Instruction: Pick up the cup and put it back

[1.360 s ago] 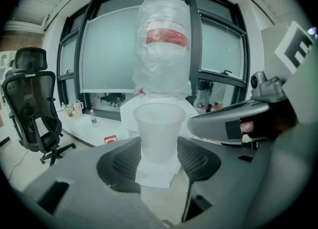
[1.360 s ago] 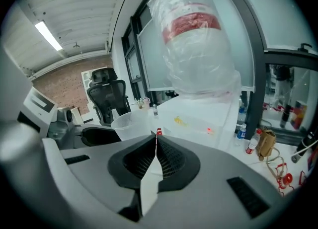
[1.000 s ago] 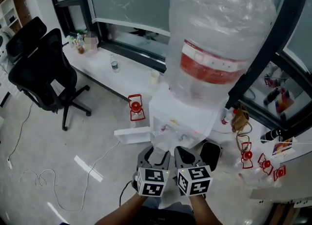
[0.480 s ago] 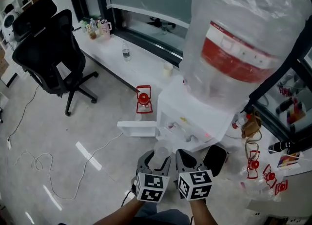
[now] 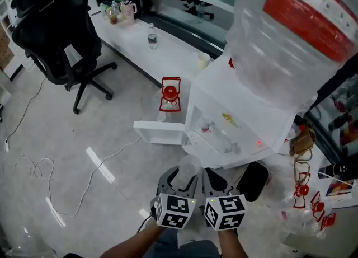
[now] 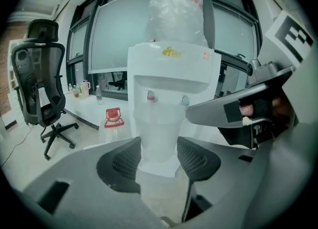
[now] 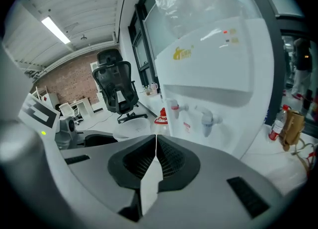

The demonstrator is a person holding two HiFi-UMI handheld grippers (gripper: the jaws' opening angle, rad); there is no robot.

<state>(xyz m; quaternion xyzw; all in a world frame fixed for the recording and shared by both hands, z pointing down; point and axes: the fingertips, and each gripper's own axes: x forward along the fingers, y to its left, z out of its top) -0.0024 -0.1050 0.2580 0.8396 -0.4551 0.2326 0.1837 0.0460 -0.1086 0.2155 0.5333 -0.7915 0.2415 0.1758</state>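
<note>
A clear plastic cup (image 5: pixel 187 167) stands upright between the pads of my left gripper (image 5: pixel 180 179), which is shut on it. In the left gripper view the cup (image 6: pixel 158 133) fills the gap between the two black pads (image 6: pixel 121 166), straight in front of the white water dispenser (image 6: pixel 171 69) and below its two taps (image 6: pixel 150 95). My right gripper (image 5: pixel 215 181) is close beside the left one, shut with nothing in it. Its tips meet in the right gripper view (image 7: pixel 155 151), and the cup's rim (image 7: pixel 131 126) shows at its left. The dispenser (image 5: pixel 235 117) carries a big water bottle (image 5: pixel 296 33).
A black office chair (image 5: pixel 56 33) stands at the far left. A low white ledge (image 5: pixel 168 50) holds small bottles. A red jug (image 5: pixel 170 94) and a white open flap (image 5: pixel 159 132) sit left of the dispenser. A black bin (image 5: pixel 251 181) is at its right, and a cable (image 5: pixel 33 167) lies on the floor.
Both grippers have sunk together in front of the dispenser, the cup still in the left one. The tap recess now shows in the head view.
</note>
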